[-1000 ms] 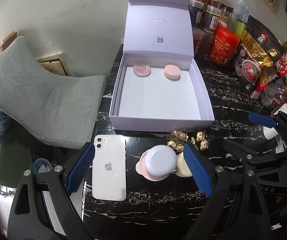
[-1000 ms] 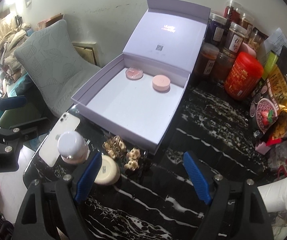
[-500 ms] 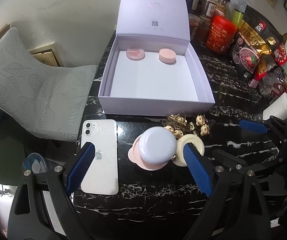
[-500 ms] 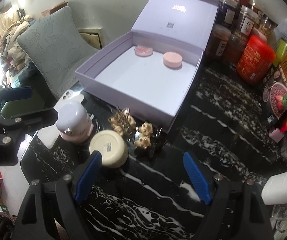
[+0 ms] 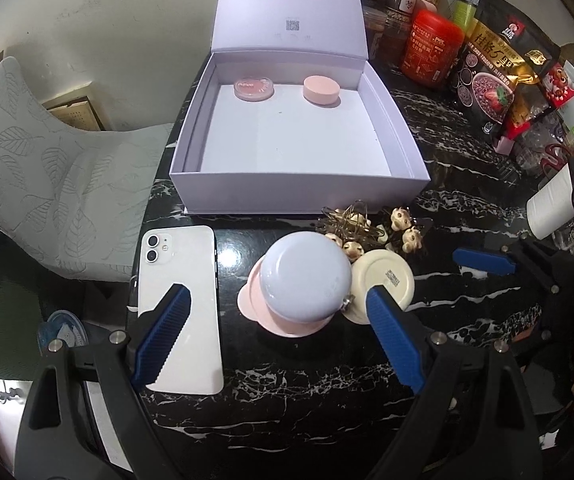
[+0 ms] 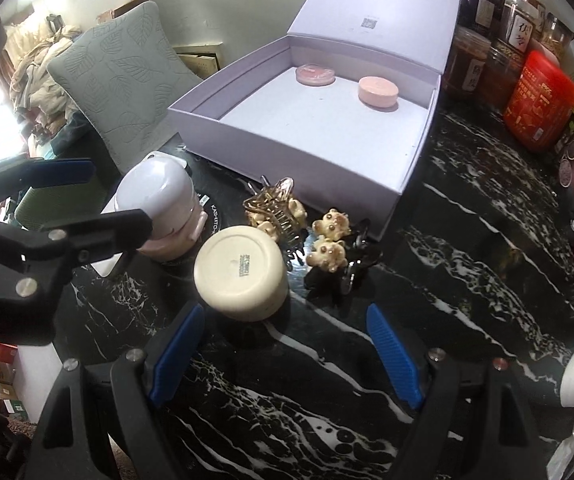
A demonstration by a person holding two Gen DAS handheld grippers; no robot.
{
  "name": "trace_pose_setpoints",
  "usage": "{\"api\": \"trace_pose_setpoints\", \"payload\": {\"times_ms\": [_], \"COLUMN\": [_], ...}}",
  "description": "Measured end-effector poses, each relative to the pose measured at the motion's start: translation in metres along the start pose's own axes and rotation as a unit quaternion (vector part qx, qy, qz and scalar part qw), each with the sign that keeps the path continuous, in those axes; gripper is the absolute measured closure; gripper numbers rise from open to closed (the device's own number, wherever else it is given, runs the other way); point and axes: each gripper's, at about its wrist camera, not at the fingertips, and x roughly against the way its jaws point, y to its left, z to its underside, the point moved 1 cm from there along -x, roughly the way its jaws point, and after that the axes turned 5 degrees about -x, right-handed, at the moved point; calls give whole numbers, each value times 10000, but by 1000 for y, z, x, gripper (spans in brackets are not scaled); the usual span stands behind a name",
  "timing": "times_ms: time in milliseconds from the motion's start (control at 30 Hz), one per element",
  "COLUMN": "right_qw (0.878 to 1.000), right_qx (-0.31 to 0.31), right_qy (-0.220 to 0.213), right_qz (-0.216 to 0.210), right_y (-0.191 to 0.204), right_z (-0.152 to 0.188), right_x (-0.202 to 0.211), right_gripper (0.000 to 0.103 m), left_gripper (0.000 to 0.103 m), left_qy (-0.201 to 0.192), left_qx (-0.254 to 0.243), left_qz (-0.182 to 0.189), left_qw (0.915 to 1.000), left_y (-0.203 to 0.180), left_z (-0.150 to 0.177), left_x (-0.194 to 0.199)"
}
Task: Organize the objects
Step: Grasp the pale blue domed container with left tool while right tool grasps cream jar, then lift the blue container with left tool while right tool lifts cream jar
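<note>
Both sets of jaws are spread wide, nothing gripped. The left gripper (image 5: 277, 336) is held over the lavender-lidded jar (image 5: 305, 280), the right gripper (image 6: 285, 356) near the cream jar (image 6: 241, 274), both on the marble tabletop (image 6: 467, 280) before the open gift box (image 5: 299, 196).

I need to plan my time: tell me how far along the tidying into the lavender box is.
Done: two pink round cases lie in the open lavender box. In hand: nothing; the left tongs and right tongs are open and empty above the table. Left: the lavender-topped jar, cream jar, hair clips and white phone are outside the box.
</note>
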Motion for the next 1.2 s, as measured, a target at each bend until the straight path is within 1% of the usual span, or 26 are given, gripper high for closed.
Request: {"api": "trace_pose_setpoints", "payload": {"times_ms": [100,200,300,367,700,933,1033,1200], "right_qw": [9999,9997,9995,9993,9989,9985,9982,9981], "right_qx": [-51,-72,-7,55,187,205,191,173], "right_qy": [-51,-68,-38,-17,-87,-139,-125,-164], "right_qz": [-120,-227,-324,-383,-433,-479,-553,-560], "right_y": [-1,0,3,5,14,16,17,17], "right_z": [0,-1,-1,-1,-4,-6,-6,-6], "right_x": [-2,-5,-9,-11,-20,-24,-26,-28], "right_gripper": [21,25,29,34,38,41,45,46], "left_gripper": [16,21,27,32,42,52,53,53], "left_qy": [-59,-103,-100,-85,-10,21,16,-17], "left_qx": [-7,-89,-162,-190,-239,-275,-267,-259], "left_qz": [39,52,70,107,251,355,357,393], "left_qw": [10000,9999,9998,9997,9994,9990,9990,9989], "left_y": [0,-1,-3,-4,-6,-8,-9,-7], "left_z": [-2,-4,-5,-6,-8,-9,-9,-9], "left_x": [-1,-3,-5,-6,-16,-20,-21,-22]}}
